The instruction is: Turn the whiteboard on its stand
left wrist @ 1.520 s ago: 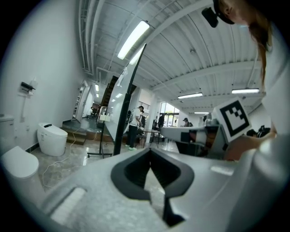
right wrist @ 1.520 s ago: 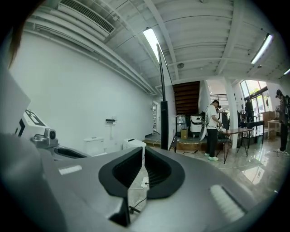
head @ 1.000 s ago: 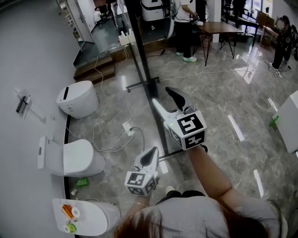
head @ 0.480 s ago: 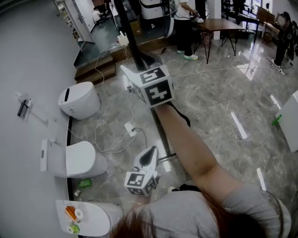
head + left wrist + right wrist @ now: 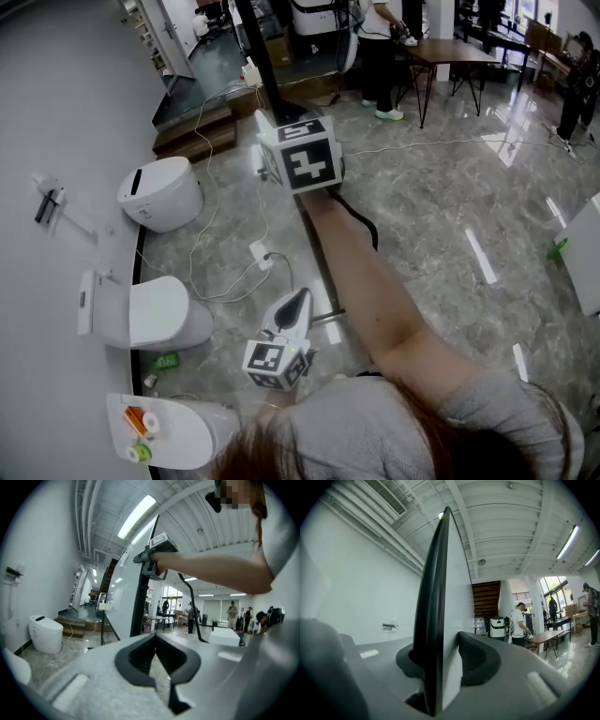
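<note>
The right gripper (image 5: 440,663) has risen from low beside the board to the upright edge of the tall, black-framed white whiteboard (image 5: 433,588). Its jaws have just been closing and now pinch that black edge between the 2 pads. The whiteboard stands upright on the grey marble floor (image 5: 441,216), edge-on to the head view. The left gripper (image 5: 298,302) hangs low near its base, jaws together and empty.

Overhead plus close-ups on whiteboard (image 5: 433,620)
</note>
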`<state>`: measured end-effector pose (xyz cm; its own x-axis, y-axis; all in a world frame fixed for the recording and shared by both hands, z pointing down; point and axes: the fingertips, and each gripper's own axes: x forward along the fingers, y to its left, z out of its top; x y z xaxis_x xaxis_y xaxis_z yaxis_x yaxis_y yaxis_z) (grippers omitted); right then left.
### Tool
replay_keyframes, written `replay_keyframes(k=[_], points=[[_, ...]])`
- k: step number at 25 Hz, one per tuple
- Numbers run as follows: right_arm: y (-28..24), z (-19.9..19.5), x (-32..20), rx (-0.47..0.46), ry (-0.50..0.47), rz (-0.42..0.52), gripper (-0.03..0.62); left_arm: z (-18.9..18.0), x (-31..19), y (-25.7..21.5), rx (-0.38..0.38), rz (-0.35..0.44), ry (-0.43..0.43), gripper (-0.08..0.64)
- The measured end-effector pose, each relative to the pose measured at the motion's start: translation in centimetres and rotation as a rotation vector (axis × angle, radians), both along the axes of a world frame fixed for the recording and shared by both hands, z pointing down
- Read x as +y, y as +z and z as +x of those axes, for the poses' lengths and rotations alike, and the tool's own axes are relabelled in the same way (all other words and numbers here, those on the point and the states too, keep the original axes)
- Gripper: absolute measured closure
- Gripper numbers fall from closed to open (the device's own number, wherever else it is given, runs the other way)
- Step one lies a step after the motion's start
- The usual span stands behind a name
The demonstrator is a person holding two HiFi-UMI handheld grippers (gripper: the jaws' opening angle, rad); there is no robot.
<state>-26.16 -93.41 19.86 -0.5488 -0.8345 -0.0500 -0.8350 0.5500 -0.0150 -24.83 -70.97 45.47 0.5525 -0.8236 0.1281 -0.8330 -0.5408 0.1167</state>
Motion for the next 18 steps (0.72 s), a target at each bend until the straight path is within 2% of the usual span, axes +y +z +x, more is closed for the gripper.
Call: replay_keyframes(k=[7,18], points=[[0.1,0.6,0.4,-0.02,0.065,-0.005,0.495,0.0,1.2,0.0,0.018,-0.012,-0.019,0.565],[0.0,2.0,1.4,0.029,0.164,0.011,0.534,-0.6,2.9,0.3,0.019,-0.018,-0.062,0.564]])
